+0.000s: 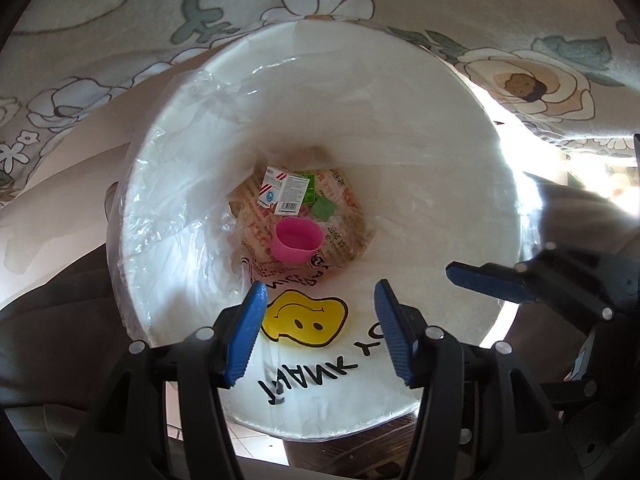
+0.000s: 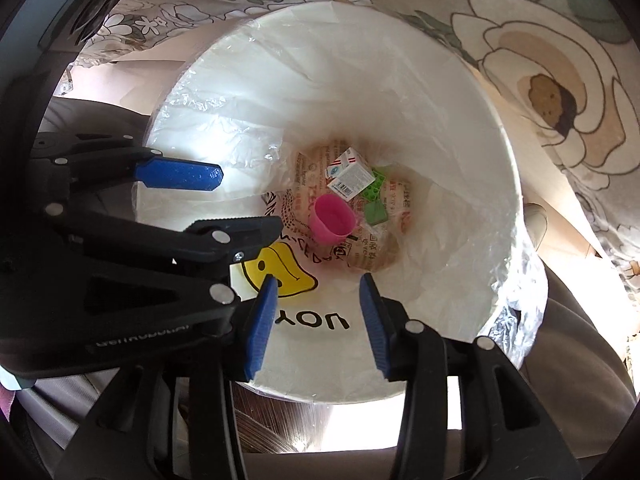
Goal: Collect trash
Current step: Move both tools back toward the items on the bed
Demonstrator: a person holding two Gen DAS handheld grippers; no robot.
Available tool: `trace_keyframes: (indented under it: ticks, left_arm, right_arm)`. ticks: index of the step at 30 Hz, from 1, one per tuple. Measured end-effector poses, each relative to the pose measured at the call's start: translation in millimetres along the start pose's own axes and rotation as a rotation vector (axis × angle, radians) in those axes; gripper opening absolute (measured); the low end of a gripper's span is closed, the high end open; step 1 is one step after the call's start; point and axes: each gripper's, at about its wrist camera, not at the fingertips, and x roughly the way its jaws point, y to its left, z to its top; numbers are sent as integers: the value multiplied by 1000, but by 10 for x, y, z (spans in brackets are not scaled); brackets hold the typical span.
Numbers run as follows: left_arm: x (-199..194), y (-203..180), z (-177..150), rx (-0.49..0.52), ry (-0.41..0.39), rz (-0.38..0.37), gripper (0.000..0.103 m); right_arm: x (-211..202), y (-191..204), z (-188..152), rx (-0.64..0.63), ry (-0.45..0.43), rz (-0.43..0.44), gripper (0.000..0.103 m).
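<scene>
Both grippers hover over a white trash bin (image 1: 420,92) lined with a clear plastic bag. At its bottom lie a pink cup (image 1: 297,239), a small white carton (image 1: 282,192), green blocks (image 1: 323,209) and a printed wrapper (image 1: 344,246). My left gripper (image 1: 320,336) is open and empty above the bin's near rim. My right gripper (image 2: 318,322) is open and empty beside it. The same bin (image 2: 460,92), cup (image 2: 332,219), carton (image 2: 350,178) and green blocks (image 2: 376,211) show in the right wrist view. The left gripper's fingers (image 2: 176,175) show there at left; the right gripper's fingers (image 1: 488,282) show at right in the left wrist view.
The bag carries a yellow smiley face (image 1: 306,318) and black lettering on the near side. A floral cloth (image 1: 120,8) lies behind and around the bin; it also shows in the right wrist view (image 2: 560,80). Floor tiles (image 1: 260,446) show below the bin.
</scene>
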Motion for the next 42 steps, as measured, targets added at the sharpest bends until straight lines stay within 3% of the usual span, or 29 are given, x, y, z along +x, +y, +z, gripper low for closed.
trace_keyframes:
  ticks: [8, 21, 26, 36, 42]
  left_arm:
    - [-121, -25, -37, 12, -21, 14, 58]
    - [-792, -123, -351, 97, -149, 38, 58]
    - [-1242, -161, -522, 138, -227, 85, 68]
    - [-2417, -157, -588, 170, -451, 90, 82]
    - [-3245, -114, -401, 207, -602, 181, 89]
  right_arm:
    - [-46, 7, -12, -9, -20, -17, 44]
    - [-597, 157, -330, -30, -89, -40, 44]
    - [-1034, 234, -493, -44, -147, -52, 44]
    - [-2110, 399, -597, -27, -308, -61, 45]
    - [-2870, 451, -454, 26, -441, -40, 59]
